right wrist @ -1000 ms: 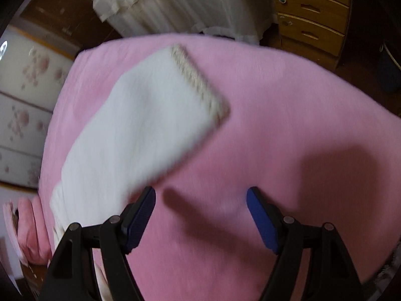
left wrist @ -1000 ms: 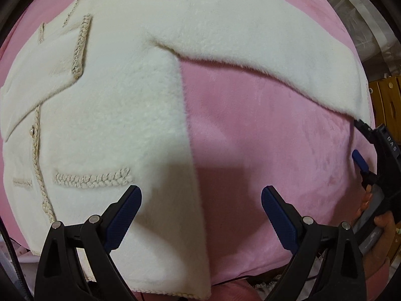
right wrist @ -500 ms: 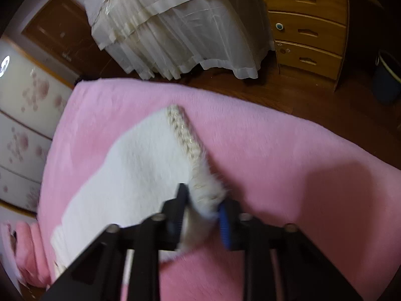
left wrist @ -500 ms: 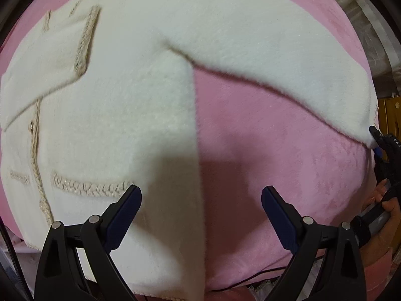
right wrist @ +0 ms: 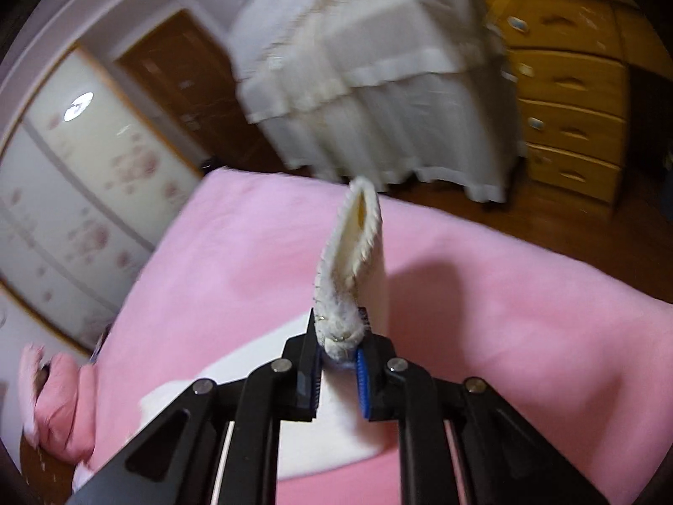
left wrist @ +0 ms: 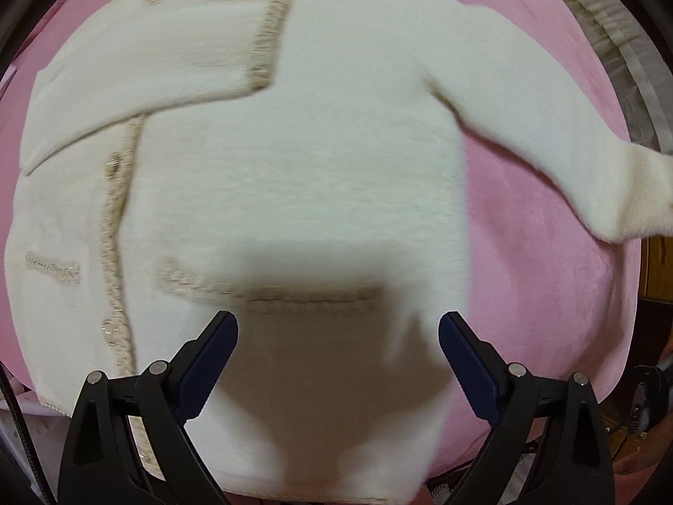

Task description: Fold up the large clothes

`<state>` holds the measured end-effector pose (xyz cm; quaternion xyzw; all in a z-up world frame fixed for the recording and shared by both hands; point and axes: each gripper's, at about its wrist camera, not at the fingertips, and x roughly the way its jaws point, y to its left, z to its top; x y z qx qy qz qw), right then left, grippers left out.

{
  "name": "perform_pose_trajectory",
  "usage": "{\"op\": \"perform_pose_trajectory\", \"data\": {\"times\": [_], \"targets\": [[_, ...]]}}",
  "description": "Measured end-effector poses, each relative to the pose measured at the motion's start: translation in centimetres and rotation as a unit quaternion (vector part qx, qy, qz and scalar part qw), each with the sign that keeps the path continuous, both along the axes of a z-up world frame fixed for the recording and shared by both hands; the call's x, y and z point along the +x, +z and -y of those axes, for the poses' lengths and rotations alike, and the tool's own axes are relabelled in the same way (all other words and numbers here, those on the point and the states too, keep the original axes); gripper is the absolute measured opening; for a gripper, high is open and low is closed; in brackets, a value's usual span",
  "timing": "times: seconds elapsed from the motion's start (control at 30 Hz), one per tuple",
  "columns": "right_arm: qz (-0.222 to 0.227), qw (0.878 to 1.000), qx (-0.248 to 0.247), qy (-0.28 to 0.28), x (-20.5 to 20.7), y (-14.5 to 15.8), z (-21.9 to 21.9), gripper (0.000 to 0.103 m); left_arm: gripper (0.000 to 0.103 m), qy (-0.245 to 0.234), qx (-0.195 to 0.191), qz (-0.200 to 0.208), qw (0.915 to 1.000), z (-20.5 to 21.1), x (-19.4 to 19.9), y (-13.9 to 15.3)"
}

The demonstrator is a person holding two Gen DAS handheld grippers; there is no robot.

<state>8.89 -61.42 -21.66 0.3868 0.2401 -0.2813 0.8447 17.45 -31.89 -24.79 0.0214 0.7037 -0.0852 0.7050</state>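
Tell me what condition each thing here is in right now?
White coat: spread flat on the pink blanket, front buttoned.
Far sleeve: folded across the chest.
Near sleeve cuff: lifted off the blanket, pinched.
Right gripper: just closed, clamped on the cuff.
Left gripper: open, empty, above the coat.
Dresser: drawers shut.

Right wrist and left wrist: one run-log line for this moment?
right gripper: shut on sleeve cuff, lifted | left gripper: open over cream jacket | pink blanket underneath
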Motion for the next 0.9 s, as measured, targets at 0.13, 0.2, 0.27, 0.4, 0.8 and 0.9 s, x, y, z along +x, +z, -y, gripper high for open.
{"op": "perform_pose_trajectory", "data": {"times": [0.13,0.2,0.27,0.4,0.8,0.9], "targets": [[0.023,0.998,-0.029,0.056,3.0,3.3,-7.6,0.013,0.095,0.008,-0.006,0.008,0.9999,-4.9,0.5,0.6],[0.034,0.996,-0.036,0.076,4.6,4.4,-11.5,0.013,0.095,0.018,-0.010,0.027,0.9994,-8.1,1.0,1.3],[0.042,0.992,-0.051,0.105,6.7,5.4,-16.4,0.013,0.095,0.027,-0.014,0.046,0.9985,-11.2,1.7,2.4],[0.027,0.985,-0.063,0.160,10.8,5.3,-25.1,0.013,0.095,0.039,-0.013,0.067,0.9969,-17.2,3.2,3.9],[-0.077,0.971,0.044,0.221,19.2,-5.9,-40.5,0.016,0.095,0.108,-0.014,0.067,0.9918,-34.5,7.6,-0.1],[-0.086,0.969,0.043,0.228,19.6,-6.2,-40.6,0.019,0.095,0.105,-0.033,0.067,0.9916,-34.7,7.7,0.1]]}}
